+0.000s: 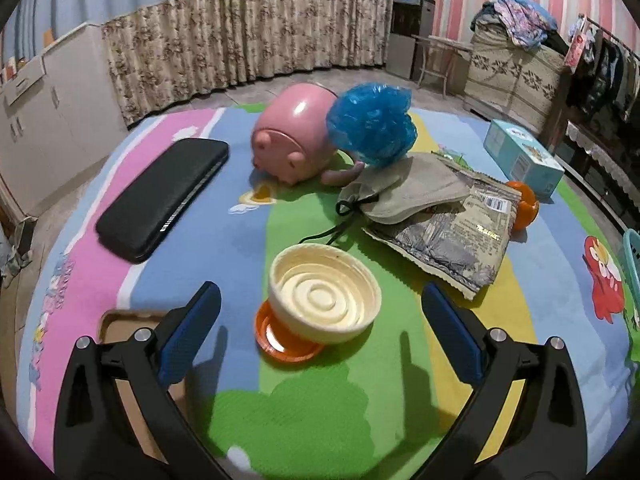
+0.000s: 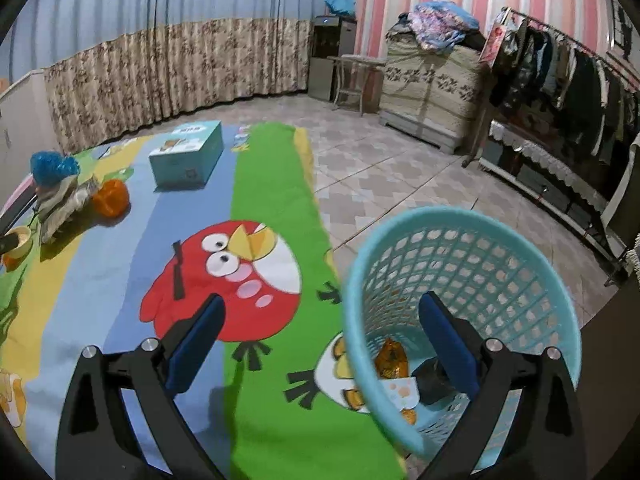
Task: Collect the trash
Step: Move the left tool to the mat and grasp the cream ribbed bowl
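Observation:
My left gripper (image 1: pixel 322 312) is open, its blue pads on either side of a cream ridged bowl-shaped cup (image 1: pixel 324 294) that rests on an orange lid (image 1: pixel 286 342) on the colourful mat. Behind lie a crumpled snack wrapper (image 1: pixel 452 236), a grey drawstring pouch (image 1: pixel 404 190) and an orange peel (image 1: pixel 526 202). My right gripper (image 2: pixel 320 332) is open and empty, its right finger over the rim of a teal mesh basket (image 2: pixel 472 248). Wrappers (image 2: pixel 394 360) lie in the basket's bottom. The cup (image 2: pixel 18 242) shows far left in the right wrist view.
A pink pig bin (image 1: pixel 292 136) with a blue bag liner (image 1: pixel 372 124) lies tipped over. A black case (image 1: pixel 164 196) lies at left, a teal box (image 1: pixel 522 156) at right, a brown tray (image 1: pixel 124 324) near left. The mat (image 2: pixel 276 184) ends at tiled floor.

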A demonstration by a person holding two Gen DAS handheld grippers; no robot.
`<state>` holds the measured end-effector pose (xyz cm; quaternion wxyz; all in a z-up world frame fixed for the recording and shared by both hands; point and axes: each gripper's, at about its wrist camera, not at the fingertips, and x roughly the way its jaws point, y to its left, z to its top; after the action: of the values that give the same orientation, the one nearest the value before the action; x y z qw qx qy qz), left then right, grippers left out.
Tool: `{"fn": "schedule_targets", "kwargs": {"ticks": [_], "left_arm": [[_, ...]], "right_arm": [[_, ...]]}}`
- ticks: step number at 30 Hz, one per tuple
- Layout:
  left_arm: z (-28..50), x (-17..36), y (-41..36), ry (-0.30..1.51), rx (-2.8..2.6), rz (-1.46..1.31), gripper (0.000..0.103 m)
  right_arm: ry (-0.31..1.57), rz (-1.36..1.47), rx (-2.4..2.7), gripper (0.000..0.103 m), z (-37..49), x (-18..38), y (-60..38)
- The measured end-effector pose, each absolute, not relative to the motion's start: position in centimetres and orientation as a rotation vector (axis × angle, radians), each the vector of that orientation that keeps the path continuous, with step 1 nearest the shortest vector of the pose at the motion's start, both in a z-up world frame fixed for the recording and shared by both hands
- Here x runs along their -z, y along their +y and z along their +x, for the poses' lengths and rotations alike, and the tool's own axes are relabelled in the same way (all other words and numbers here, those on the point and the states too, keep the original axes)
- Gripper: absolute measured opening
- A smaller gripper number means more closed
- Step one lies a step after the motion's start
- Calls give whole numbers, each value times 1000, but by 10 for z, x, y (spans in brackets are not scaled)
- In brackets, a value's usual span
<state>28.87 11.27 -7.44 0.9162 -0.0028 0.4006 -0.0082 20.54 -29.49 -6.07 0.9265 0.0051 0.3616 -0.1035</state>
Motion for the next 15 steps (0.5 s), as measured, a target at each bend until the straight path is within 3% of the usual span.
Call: {"fn": "schedule_targets", "kwargs": {"ticks": [7,13,15], "left_arm": [[297,89,123,880,48,-93,86],[297,92,122,873,75,-110,62],[295,90,123,860,87,-125,59]], "right_arm": [[781,29,143,95,220,65,-275],[823,83,56,95,242,65,-253],[827,99,29,95,251,64,-242]]}}
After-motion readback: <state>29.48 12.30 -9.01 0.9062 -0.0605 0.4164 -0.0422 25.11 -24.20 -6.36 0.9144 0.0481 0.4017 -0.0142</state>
